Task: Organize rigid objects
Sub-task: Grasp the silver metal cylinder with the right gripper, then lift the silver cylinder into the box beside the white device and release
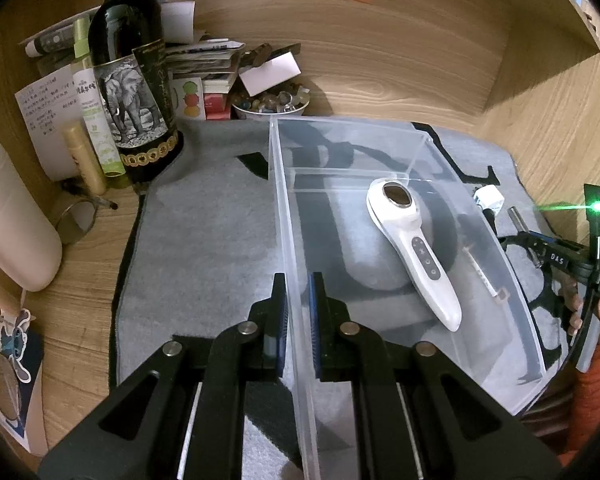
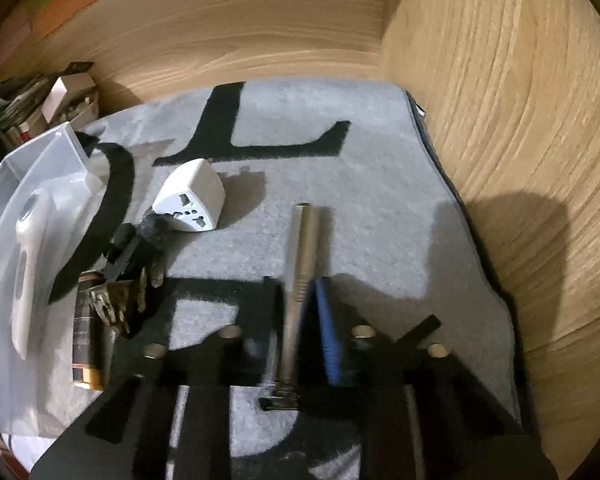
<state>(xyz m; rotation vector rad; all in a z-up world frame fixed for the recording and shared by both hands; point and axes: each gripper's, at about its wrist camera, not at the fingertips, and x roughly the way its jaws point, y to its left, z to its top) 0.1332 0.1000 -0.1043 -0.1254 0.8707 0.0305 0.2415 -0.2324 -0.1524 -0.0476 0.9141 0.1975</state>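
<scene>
Clear plastic bin sits on a grey mat that covers the wooden counter. Inside the bin lies a white handheld device, its round head toward the far end and its handle toward the near right. The left gripper straddles the bin's left wall, one of its fingers outside and the other inside, set narrow around the thin plastic; whether the pads press on the wall cannot be told.

In the right wrist view the right gripper has its fingers closed narrow on a slim metal rod, which runs from between the pads toward the far side over the mat. The view is blurred there. Left of the rod, a white travel adapter rests on the mat, just beside the bin's right wall. Nearer, a dark bunch of keys touches a cylindrical battery, both close against the bin.

At the far left of the counter stand a dark wine bottle with an elephant label, and a bowl of small stones.
</scene>
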